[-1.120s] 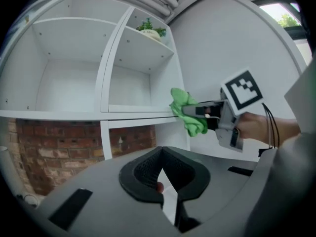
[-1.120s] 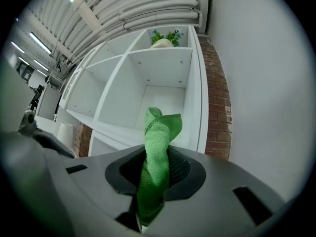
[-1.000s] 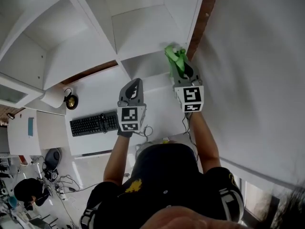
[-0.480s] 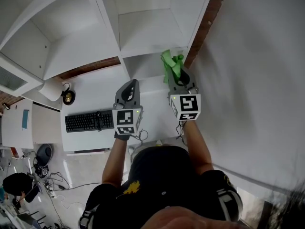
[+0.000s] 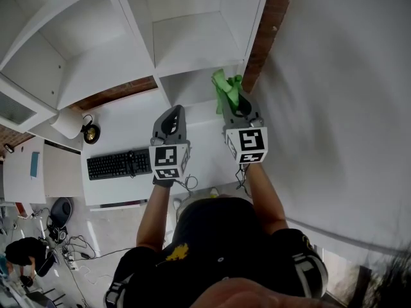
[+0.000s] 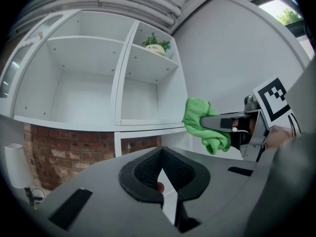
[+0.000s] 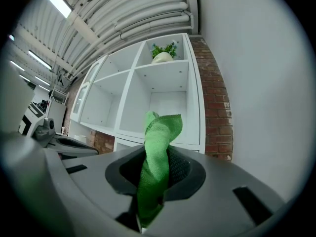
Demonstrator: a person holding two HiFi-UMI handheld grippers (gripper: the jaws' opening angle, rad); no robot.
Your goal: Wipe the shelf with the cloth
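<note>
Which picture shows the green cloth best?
The right gripper view: the green cloth fills the middle, pinched in the right gripper. The left gripper view shows it sideways and smaller; the head view shows only a small tuft.

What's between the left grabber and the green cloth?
Nothing. In the head view only a bare white surface shows between the left gripper and the green cloth pinched in the right gripper.

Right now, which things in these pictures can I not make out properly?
- Head view: whether the cloth touches the shelf; the cloth itself covers that spot.
- Right gripper view: the cloth's lower end, hidden inside the right tongs.
- Both gripper views: the plant pot is too small for details.
</note>
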